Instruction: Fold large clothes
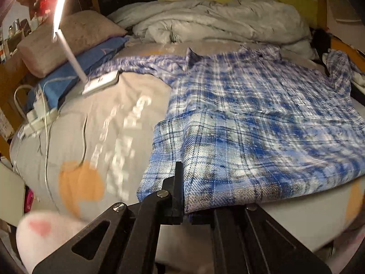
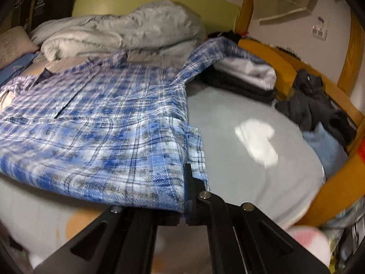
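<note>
Left gripper (image 1: 183, 196): we pinch the shirt (image 1: 262, 114) hem, lower centre.
Right gripper (image 2: 186, 194): we clamp its other corner.

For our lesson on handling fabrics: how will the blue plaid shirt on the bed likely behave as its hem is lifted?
Probably floppy: the plaid shirt already sags between the left gripper and the right gripper. Likely light for its size, being thin woven cloth. Its loose sleeve may trail.

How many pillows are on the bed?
2, both at the bed's far left corner: a beige pillow lying on top of a blue pillow. Others may be hidden under the heaped blanket.
</note>
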The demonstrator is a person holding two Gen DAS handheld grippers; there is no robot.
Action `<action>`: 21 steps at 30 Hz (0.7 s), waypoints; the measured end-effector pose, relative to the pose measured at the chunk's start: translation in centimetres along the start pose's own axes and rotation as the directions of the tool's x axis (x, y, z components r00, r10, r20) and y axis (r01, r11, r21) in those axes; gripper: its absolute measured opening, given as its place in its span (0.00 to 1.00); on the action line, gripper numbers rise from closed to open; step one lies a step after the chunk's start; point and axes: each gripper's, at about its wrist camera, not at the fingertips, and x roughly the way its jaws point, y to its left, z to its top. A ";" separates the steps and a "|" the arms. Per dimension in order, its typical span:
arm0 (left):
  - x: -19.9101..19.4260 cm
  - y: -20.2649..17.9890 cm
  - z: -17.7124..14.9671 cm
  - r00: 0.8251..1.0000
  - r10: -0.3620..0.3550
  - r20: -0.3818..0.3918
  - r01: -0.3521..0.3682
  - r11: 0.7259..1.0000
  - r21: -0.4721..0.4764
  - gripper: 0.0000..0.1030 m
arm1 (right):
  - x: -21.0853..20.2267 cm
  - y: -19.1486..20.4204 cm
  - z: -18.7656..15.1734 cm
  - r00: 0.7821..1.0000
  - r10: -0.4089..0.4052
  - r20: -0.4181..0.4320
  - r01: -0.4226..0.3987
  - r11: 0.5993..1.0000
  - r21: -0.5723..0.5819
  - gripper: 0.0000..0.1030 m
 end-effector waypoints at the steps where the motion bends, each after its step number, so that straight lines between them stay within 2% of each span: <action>1: -0.3 0.0 -0.5 1.000 0.003 -0.002 -0.003 1.000 0.005 0.02 | -0.3 -0.1 -0.6 1.000 0.004 -0.017 -0.004 1.000 -0.002 0.01; 4: -0.8 -0.4 -1.2 1.000 0.012 -0.006 -0.012 1.000 0.026 0.02 | -0.5 0.2 -1.1 0.999 0.006 -0.044 -0.007 1.000 -0.015 0.01; 8: -0.6 -0.2 0.4 1.000 0.008 -0.009 -0.008 1.000 0.014 0.03 | -0.1 0.2 0.5 0.999 0.011 -0.049 -0.012 1.000 -0.023 0.01; 11: -0.4 -0.6 2.3 0.999 0.041 -0.002 -0.041 0.998 0.045 0.06 | 0.4 -0.1 2.6 0.998 0.016 -0.053 -0.017 0.999 -0.030 0.02; 14: 0.6 -0.8 5.2 0.999 0.032 0.002 -0.032 0.998 0.058 0.06 | 2.0 -0.2 5.1 0.995 0.050 -0.087 -0.053 0.998 -0.030 0.02; 17: 2.5 -1.3 8.4 0.999 0.045 0.000 -0.044 0.995 0.085 0.06 | 4.4 0.5 8.0 0.994 0.053 -0.100 -0.059 0.997 -0.051 0.02; 21: 6.1 -2.3 12.3 0.997 0.060 -0.045 -0.054 0.991 0.123 0.06 | 8.0 1.4 11.2 0.990 0.050 -0.131 -0.057 0.997 -0.052 0.02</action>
